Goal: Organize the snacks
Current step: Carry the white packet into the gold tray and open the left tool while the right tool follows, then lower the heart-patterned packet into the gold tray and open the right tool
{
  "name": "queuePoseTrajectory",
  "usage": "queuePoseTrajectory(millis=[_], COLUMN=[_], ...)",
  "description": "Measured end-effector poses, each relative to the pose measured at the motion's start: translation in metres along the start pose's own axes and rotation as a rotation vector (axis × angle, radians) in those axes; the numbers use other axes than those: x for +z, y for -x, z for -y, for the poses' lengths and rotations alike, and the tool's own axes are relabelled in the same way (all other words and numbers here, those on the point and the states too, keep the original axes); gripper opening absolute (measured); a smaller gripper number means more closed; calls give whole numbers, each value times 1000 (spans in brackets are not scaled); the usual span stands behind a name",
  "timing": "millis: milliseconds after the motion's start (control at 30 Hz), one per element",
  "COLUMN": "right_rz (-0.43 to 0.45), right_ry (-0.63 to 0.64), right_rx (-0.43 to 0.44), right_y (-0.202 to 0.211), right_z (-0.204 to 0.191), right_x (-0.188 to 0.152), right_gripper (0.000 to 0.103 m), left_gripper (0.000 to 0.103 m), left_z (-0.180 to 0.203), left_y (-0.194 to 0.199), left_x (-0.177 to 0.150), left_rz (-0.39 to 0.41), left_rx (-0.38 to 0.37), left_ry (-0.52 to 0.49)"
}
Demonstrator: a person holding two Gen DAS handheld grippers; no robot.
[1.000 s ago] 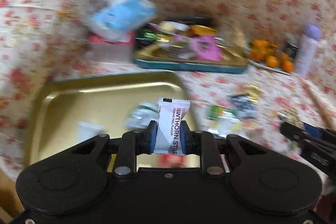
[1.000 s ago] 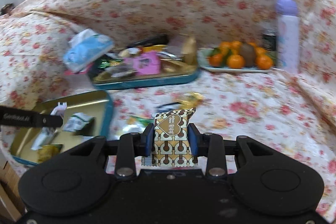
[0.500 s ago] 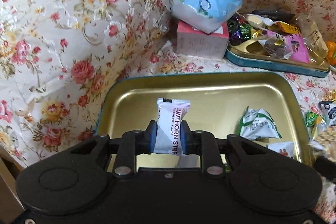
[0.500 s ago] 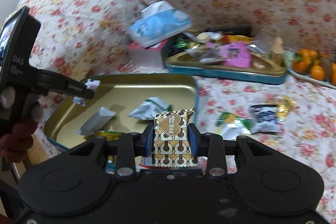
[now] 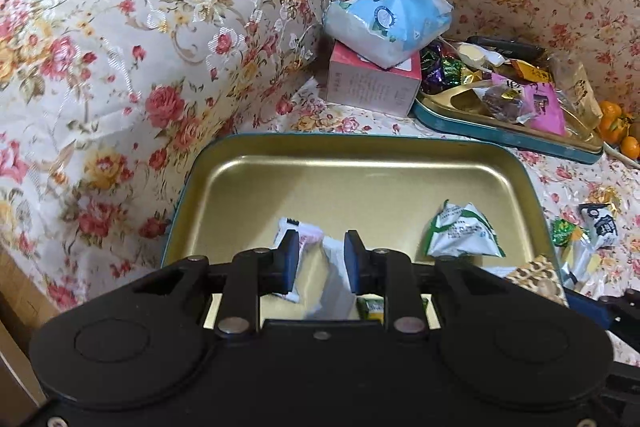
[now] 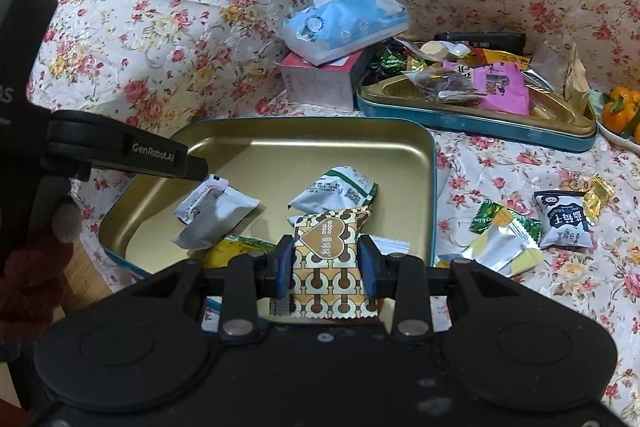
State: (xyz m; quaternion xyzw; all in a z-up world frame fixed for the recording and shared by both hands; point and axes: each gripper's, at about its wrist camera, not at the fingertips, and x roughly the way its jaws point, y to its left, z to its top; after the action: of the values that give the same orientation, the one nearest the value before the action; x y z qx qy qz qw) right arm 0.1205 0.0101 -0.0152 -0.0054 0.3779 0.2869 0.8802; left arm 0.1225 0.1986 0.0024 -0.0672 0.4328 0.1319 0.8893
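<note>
Left tongs [image 5: 318, 259] spread; right tongs [image 6: 324, 263] pinching brown-patterned snack [image 6: 330, 255]; two tins [image 6: 430, 163].

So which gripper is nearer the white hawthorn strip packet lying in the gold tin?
Left. The left gripper hangs open right over the white hawthorn strip packet. The right gripper sits off to its right, shut on the brown patterned snack.

Near tin tray [image 6: 430, 163] holding wrapped snacks [image 6: 334, 189], tissue pack [image 6: 344, 21] on box [image 6: 316, 83] behind it, second tray [image 6: 480, 125] behind-right, loose snacks [image 6: 562, 221] right of it
</note>
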Motion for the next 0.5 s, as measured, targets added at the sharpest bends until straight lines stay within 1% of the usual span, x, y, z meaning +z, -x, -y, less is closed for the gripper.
queuePoseTrajectory(millis=[200,267,500], right_rz=[4,4,32], right_ry=[-4,-5,-22], right_rx=[21,40,68], right_y=[0,1,8], right_z=[-2,-1,3], right_x=[-1,-2,-2], right_gripper=[36,36,37], left_gripper=[34,34,34], left_z=[4,7,21], left_y=[17,22,30], left_x=[-11,-15,-18], left_rz=[21,23,26], left_rx=[-20,-32,-66], left_ry=[23,25,11])
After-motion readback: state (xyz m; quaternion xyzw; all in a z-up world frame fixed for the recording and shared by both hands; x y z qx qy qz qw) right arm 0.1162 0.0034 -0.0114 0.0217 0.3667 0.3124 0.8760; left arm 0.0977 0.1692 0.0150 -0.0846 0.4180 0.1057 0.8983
